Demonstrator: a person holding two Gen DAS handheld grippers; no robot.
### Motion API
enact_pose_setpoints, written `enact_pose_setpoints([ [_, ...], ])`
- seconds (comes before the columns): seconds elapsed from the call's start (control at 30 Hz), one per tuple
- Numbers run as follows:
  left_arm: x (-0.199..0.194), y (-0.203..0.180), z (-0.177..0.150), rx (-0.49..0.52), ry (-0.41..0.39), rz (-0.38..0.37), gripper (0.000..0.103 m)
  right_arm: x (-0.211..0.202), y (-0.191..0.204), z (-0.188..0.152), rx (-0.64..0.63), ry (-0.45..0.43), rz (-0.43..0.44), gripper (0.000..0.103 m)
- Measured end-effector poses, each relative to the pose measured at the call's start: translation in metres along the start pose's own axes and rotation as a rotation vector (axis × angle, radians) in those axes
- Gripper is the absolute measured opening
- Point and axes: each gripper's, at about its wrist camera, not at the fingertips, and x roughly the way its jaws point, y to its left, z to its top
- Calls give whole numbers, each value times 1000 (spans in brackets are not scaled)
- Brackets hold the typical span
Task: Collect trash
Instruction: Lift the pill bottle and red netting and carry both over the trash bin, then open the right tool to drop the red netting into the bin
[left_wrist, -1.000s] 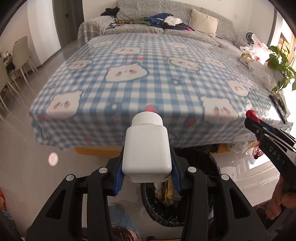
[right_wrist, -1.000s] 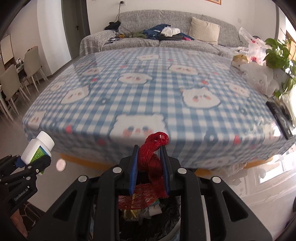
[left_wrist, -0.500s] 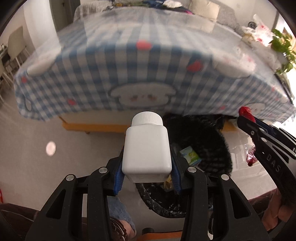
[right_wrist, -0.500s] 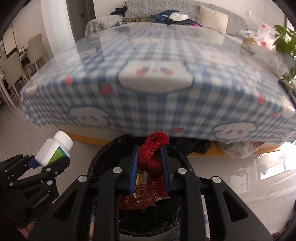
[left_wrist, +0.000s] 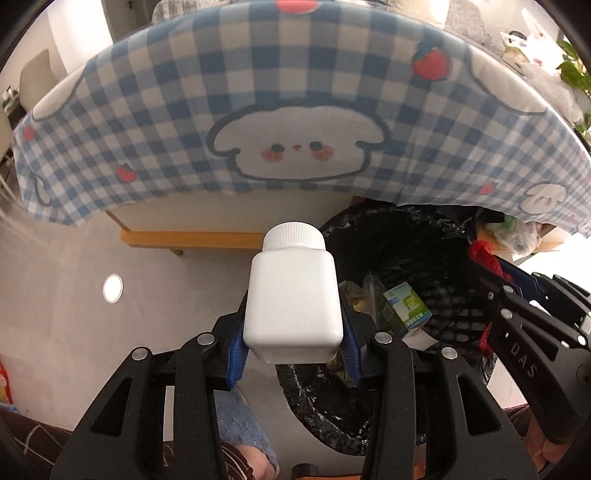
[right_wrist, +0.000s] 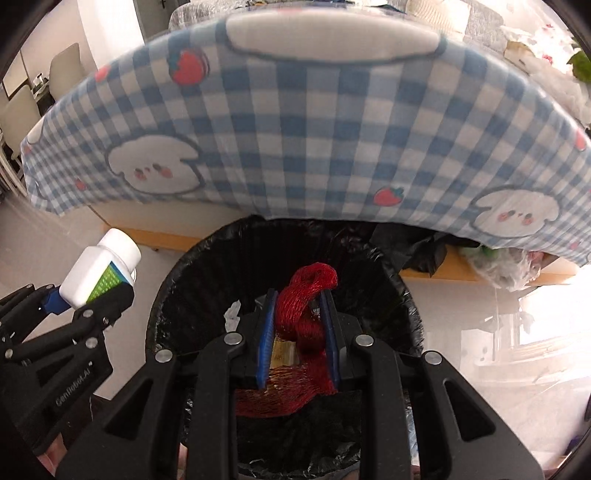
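Since the earlier frames, both grippers have dropped from tabletop height to below the hanging edge of the checked tablecloth (right_wrist: 314, 140), and we now look into the black-lined bin (right_wrist: 192, 280) rather than across the table.

We hold the right gripper (right_wrist: 297, 334) directly over the bin opening, its fingers clamped on the red mesh netting (right_wrist: 308, 291). The netting's free tail hangs down behind the fingers toward the bin interior, so in our judgement opening the fingers lets it fall inside.

We hold the left gripper (left_wrist: 293, 343) clamped on the white bottle (left_wrist: 291, 306) — cap pointing forward, long axis running along the fingers. The bottle sits at the bin's left rim (left_wrist: 295, 391), not over the opening; the bin lies to its right. The right hand is therefore nearer to release; the left likely needs a short rightward shift first.
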Motion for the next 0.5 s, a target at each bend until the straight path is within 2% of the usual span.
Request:
enact_pose_setpoints([
  [0.07,3,4,1,-5,-1,-5,41,0,-1,2,2,-7,-2,37],
  [0.13,2,2,2,-5,-4,-12,41,-5,-5,2,13,-25,-10,57],
  [0.23,1,-5,5,0,-2,-31,41,-11,-16,3,27,-43,-31,74],
  [0.5,11,-40,10,56,7,-70,41,-15,-60,-1,91,-23,-95,90],
])
